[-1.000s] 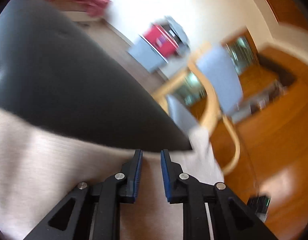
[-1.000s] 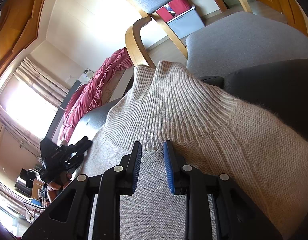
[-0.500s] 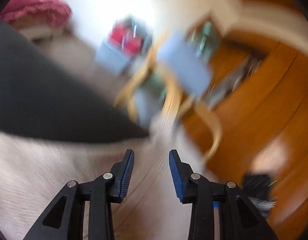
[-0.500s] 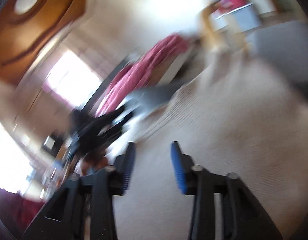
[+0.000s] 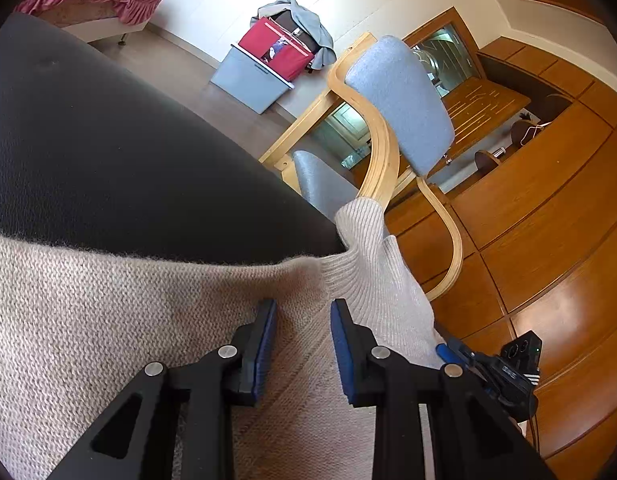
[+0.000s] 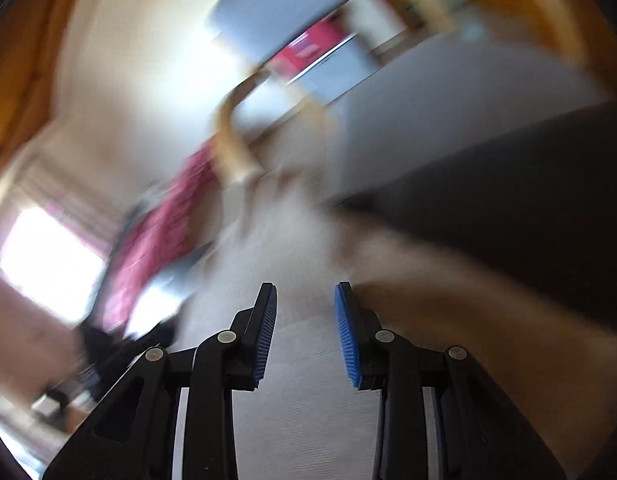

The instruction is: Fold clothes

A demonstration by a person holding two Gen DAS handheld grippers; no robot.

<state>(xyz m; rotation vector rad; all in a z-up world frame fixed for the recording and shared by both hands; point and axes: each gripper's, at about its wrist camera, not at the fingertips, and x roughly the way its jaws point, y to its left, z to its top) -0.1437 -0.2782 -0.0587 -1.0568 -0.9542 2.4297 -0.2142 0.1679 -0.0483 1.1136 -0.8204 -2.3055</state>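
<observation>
The sweater (image 5: 108,320) fills the lower left of the left view, draped over a dark seat (image 5: 108,140), its ribbed cuff (image 5: 360,224) running up to the frame's centre; the sleeve's long axis goes from the bottom centre up and slightly right, straight ahead of the left tongs (image 5: 302,344); these stand parted, blue pads clear of the knit, nothing between them; the right tongs (image 6: 304,336) likewise gape over pale knit in the lower middle of a blurred frame, holding nothing; in the left view the right tongs show at lower right, just beside the sleeve; either pair looks near enough, though I judge the left is better lined up along the sleeve.
</observation>
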